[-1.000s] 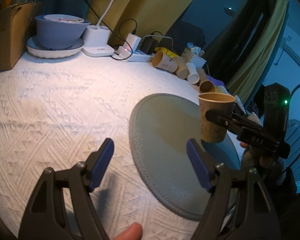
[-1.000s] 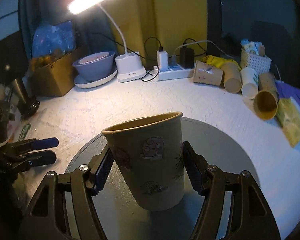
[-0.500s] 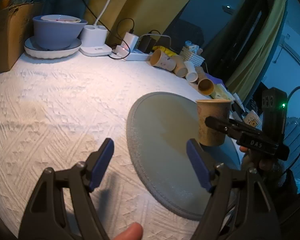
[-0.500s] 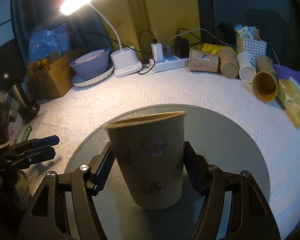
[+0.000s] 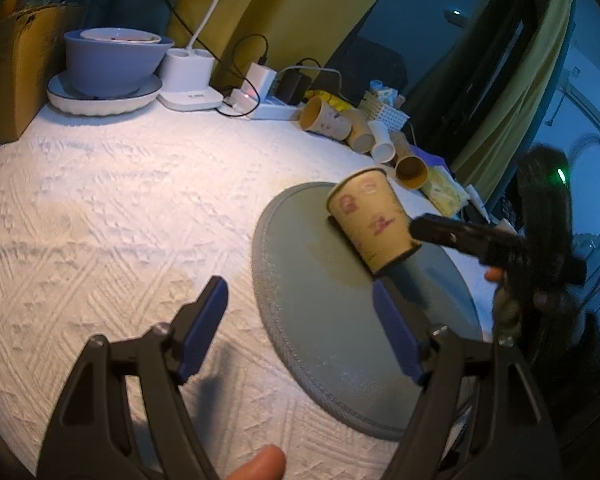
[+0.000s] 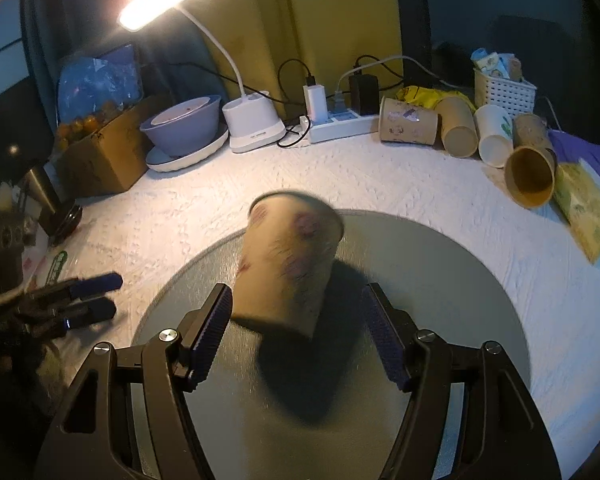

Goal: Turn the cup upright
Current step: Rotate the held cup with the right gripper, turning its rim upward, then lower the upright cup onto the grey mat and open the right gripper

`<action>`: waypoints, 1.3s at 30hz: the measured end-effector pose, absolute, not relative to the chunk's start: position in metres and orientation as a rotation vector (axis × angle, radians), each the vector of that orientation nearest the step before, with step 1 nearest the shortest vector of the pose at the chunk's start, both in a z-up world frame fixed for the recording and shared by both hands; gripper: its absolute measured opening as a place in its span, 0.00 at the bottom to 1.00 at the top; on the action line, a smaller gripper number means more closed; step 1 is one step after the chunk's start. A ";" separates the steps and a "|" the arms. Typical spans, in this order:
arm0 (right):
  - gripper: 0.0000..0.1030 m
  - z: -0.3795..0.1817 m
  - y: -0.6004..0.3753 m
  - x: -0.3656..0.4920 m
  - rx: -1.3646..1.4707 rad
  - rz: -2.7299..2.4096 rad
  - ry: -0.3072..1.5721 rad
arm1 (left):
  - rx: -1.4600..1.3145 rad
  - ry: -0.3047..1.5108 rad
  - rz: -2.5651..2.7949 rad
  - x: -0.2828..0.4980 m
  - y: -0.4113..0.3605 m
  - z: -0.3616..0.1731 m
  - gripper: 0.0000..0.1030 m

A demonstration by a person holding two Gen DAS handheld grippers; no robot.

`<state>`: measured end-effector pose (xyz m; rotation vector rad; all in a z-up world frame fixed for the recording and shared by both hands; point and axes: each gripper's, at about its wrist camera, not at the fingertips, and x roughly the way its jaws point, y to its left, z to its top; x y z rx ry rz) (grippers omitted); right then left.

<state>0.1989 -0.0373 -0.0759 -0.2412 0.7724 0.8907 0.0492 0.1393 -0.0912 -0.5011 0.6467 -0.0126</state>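
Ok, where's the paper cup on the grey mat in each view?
Left wrist: cup right of centre, tilted, on the mat's far part.
Right wrist: cup at centre, blurred, between the open jaws.
Shared landmark: the white lamp base at the table's back.

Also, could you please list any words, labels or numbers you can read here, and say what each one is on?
No text here can be read.
Lamp base: faint grey print, too small to read.
Cup: printed pictures only, blurred.
Green tag: marks too small to read.
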 end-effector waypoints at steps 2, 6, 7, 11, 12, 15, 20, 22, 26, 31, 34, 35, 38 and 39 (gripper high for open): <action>0.68 -0.073 -0.023 0.207 -0.285 0.891 0.820 | -0.484 0.673 0.009 0.053 0.138 -0.091 0.74; 0.68 -0.074 0.014 0.226 -0.355 0.912 0.993 | -0.476 0.684 0.010 0.060 0.141 -0.083 0.74; 0.68 -0.074 0.021 0.228 -0.364 0.915 1.020 | -0.481 0.681 0.019 0.061 0.145 -0.081 0.74; 0.68 -0.076 0.048 0.234 -0.407 0.933 1.118 | -0.503 0.720 0.050 0.070 0.163 -0.082 0.74; 0.68 -0.076 0.055 0.234 -0.424 0.943 1.136 | -0.515 0.731 0.051 0.071 0.167 -0.083 0.74; 0.68 -0.078 0.075 0.236 -0.481 0.947 1.177 | -0.546 0.750 0.034 0.073 0.174 -0.089 0.74; 0.68 -0.087 0.096 0.245 -0.532 0.938 1.243 | -0.560 0.766 0.011 0.077 0.176 -0.094 0.74; 0.68 -0.089 0.101 0.246 -0.552 0.949 1.247 | -0.561 0.769 0.005 0.079 0.175 -0.096 0.74; 0.67 -0.089 0.104 0.248 -0.547 0.970 1.237 | -0.553 0.769 0.004 0.082 0.172 -0.097 0.74; 0.65 -0.073 0.079 0.242 -0.470 0.990 1.102 | -0.537 0.751 0.015 0.082 0.168 -0.095 0.74; 0.65 -0.060 0.052 0.231 -0.411 0.991 0.974 | -0.521 0.737 0.020 0.082 0.163 -0.091 0.74; 0.65 -0.057 0.043 0.228 -0.398 0.979 0.931 | -0.517 0.734 0.022 0.082 0.161 -0.090 0.74; 0.65 -0.052 0.012 0.215 -0.348 0.932 0.791 | -0.505 0.720 0.019 0.082 0.152 -0.085 0.74; 0.65 -0.053 0.001 0.211 -0.329 0.913 0.752 | -0.499 0.717 0.017 0.083 0.147 -0.084 0.74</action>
